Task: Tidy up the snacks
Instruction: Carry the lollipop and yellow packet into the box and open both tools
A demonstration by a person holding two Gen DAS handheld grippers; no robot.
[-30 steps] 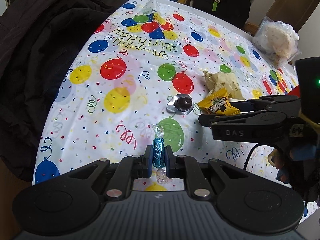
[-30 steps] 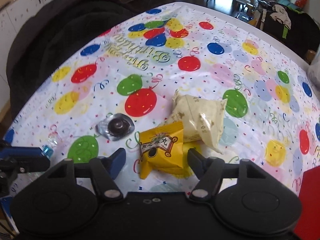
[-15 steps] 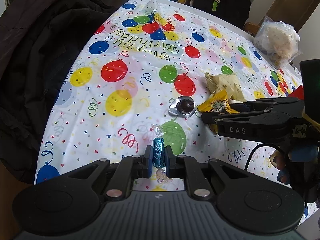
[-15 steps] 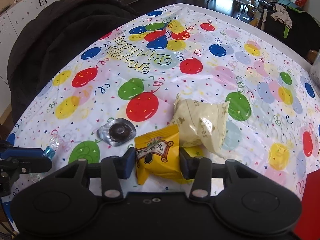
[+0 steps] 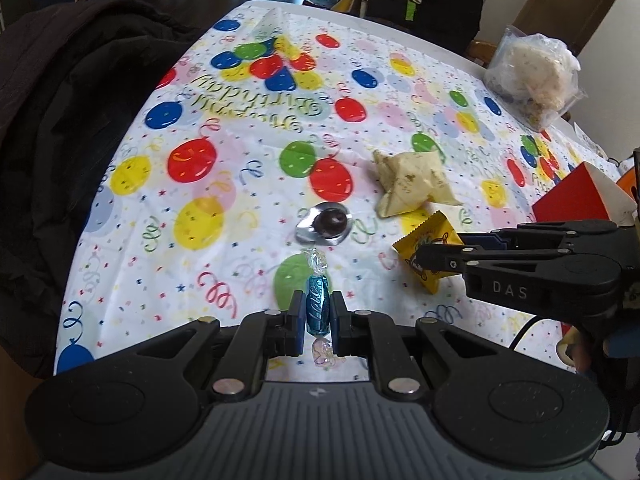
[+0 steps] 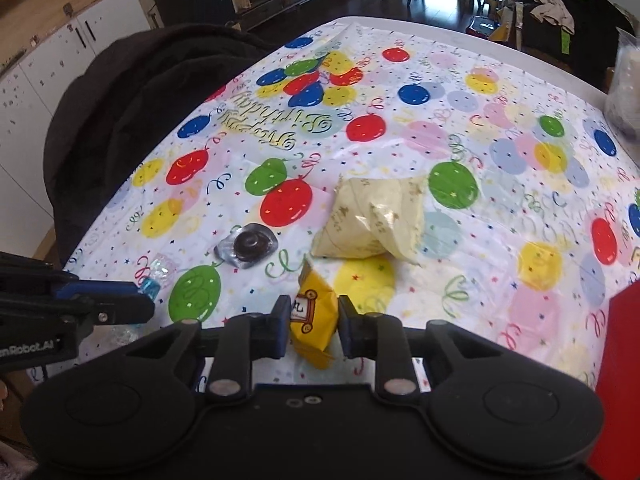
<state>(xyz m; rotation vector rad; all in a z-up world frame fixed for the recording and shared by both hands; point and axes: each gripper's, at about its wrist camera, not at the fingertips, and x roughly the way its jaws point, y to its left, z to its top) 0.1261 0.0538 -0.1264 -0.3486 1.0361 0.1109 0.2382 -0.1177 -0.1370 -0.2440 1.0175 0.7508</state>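
Observation:
My left gripper (image 5: 317, 312) is shut on a blue wrapped candy (image 5: 317, 307) and holds it upright just above the balloon tablecloth (image 5: 192, 184). My right gripper (image 6: 313, 322) is shut on a yellow snack packet (image 6: 314, 320), squeezed between the jaws and lifted off the cloth; the packet also shows in the left wrist view (image 5: 430, 246). A dark chocolate in a silver foil cup (image 6: 248, 245) and a pale cream packet (image 6: 376, 216) lie on the cloth beyond both grippers. The left gripper shows at the left edge of the right wrist view (image 6: 120, 304).
A black coat (image 5: 60, 140) lies along the table's left edge. A clear bag of pale snacks (image 5: 532, 76) stands at the far right. A red box (image 5: 572, 196) sits at the right edge, also in the right wrist view (image 6: 620, 360).
My right gripper has closed on the yellow packet and lifted it, tilting it on edge. My left gripper keeps holding the blue candy and has risen slightly.

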